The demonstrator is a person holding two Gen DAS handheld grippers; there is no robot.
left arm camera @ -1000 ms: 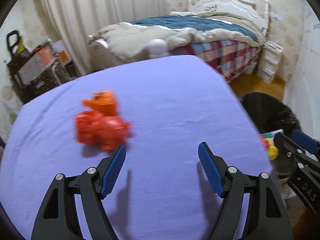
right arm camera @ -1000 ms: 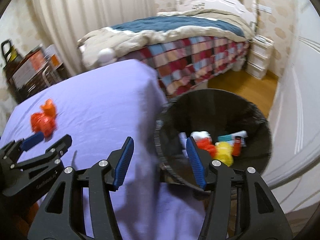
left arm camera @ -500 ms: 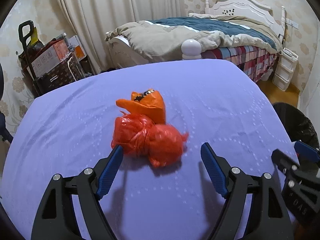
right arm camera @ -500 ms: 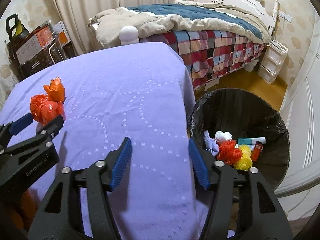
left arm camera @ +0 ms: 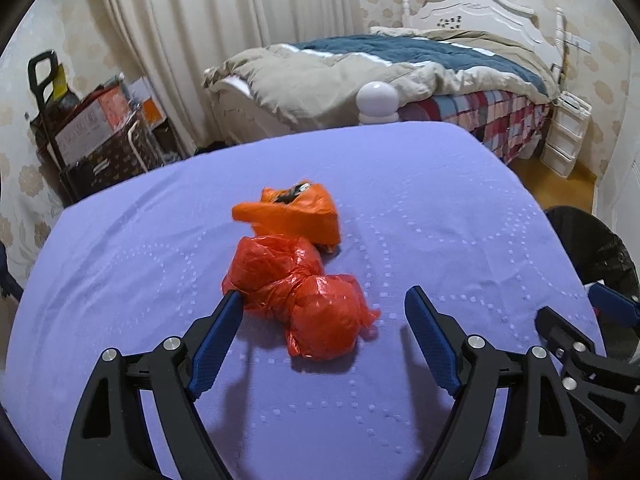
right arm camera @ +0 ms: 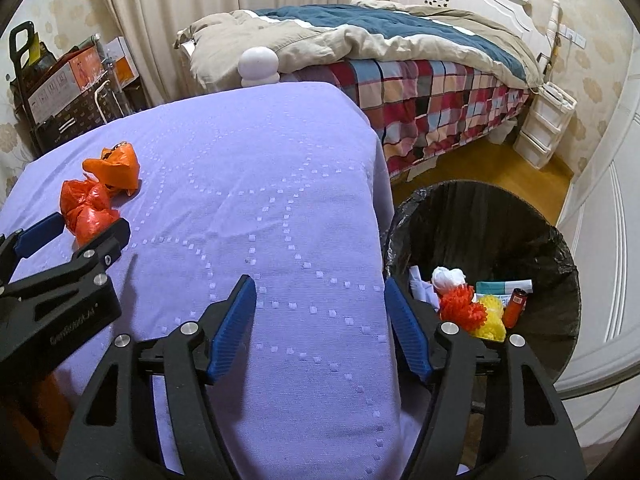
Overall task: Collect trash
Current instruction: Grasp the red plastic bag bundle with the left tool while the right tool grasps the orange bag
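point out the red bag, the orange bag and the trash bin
red bag (left arm camera: pixel 304 304), left wrist view, on the knotted middle of the bundle
orange bag (left arm camera: pixel 304 220), left wrist view, on its flat front face
trash bin (right arm camera: pixel 480 216), right wrist view, on the black liner's far inner wall

I note the red bag (left arm camera: pixel 304 300) and orange bag (left arm camera: pixel 298 216) are thin, crinkled, glossy plastic film. The purple cloth (left arm camera: pixel 420 208) is matt woven fabric with raised dots. The bin liner (right arm camera: pixel 496 224) is shiny black plastic.
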